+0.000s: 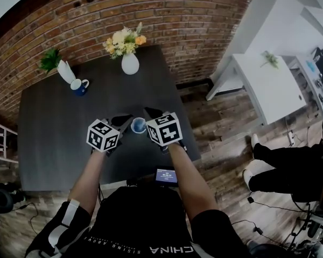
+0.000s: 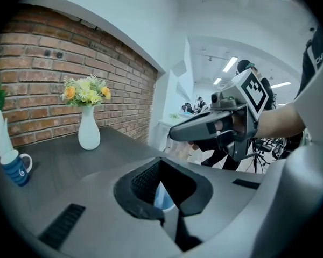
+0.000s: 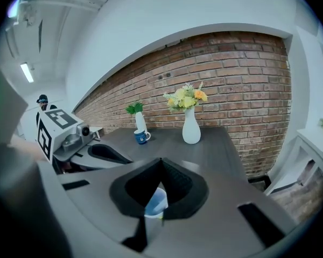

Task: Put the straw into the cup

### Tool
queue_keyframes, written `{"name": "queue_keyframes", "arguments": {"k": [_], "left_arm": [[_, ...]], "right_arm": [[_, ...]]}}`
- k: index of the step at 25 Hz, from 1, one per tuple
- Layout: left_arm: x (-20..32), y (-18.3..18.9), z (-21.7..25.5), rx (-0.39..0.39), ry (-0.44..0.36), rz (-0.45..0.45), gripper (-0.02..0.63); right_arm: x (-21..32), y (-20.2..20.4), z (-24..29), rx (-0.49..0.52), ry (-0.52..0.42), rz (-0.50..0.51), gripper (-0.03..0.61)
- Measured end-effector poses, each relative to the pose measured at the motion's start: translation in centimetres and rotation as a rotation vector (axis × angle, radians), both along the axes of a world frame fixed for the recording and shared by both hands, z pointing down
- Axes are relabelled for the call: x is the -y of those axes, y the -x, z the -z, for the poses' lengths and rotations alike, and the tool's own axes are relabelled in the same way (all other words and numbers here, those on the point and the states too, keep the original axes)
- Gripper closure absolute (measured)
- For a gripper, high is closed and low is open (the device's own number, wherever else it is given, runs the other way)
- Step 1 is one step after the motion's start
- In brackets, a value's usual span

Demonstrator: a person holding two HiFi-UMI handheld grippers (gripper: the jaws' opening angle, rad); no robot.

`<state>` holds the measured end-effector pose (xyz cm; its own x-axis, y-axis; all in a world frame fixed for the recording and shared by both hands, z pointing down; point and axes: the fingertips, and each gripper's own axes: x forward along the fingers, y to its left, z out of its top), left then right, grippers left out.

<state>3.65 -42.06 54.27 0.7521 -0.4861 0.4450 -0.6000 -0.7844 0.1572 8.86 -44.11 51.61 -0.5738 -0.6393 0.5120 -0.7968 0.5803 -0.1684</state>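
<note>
A small pale blue cup (image 1: 138, 125) stands near the front edge of the dark table (image 1: 54, 138), between my two grippers. My left gripper (image 1: 126, 121) reaches it from the left with its jaw tips together, and the cup (image 2: 164, 198) shows in the wedge between the pads, apparently gripped. My right gripper (image 1: 149, 117) comes in from the right, its tips also together. In the right gripper view the cup (image 3: 156, 200) sits right under the jaws. A thin yellow-green sliver, seemingly the straw (image 3: 161, 216), shows at the seam. The rest of the straw is hidden.
At the table's back stand a white vase of flowers (image 1: 130, 63), a blue mug (image 1: 79, 86) and a white vase with a green plant (image 1: 64, 71). A small screen (image 1: 166, 175) sits at the front edge. A white table (image 1: 269, 85) and a seated person (image 1: 290, 171) are to the right.
</note>
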Motion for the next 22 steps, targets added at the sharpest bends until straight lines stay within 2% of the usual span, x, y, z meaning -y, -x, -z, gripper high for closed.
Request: {"name": "queue_keyframes", "arguments": {"k": [10, 14, 18, 22], "left_arm": [[-0.8, -0.2, 0.3, -0.011, 0.004, 0.006, 0.611], [-2.3, -0.9, 0.7, 0.024, -0.011, 0.007, 0.611], [-4.5, -1.6, 0.6, 0.027, -0.023, 0.05, 0.611], [-7.7, 0.1, -0.8, 0.043, -0.02, 0.089, 0.611]], "right_arm": [[-1.0, -0.7, -0.1, -0.005, 0.004, 0.005, 0.572], [-2.4, -2.3, -0.5, -0.014, 0.003, 0.024, 0.572], [-3.5, -3.8, -1.2, -0.022, -0.009, 0.025, 0.572], [-5.6, -2.6, -1.7, -0.014, -0.017, 0.013, 0.572]]}}
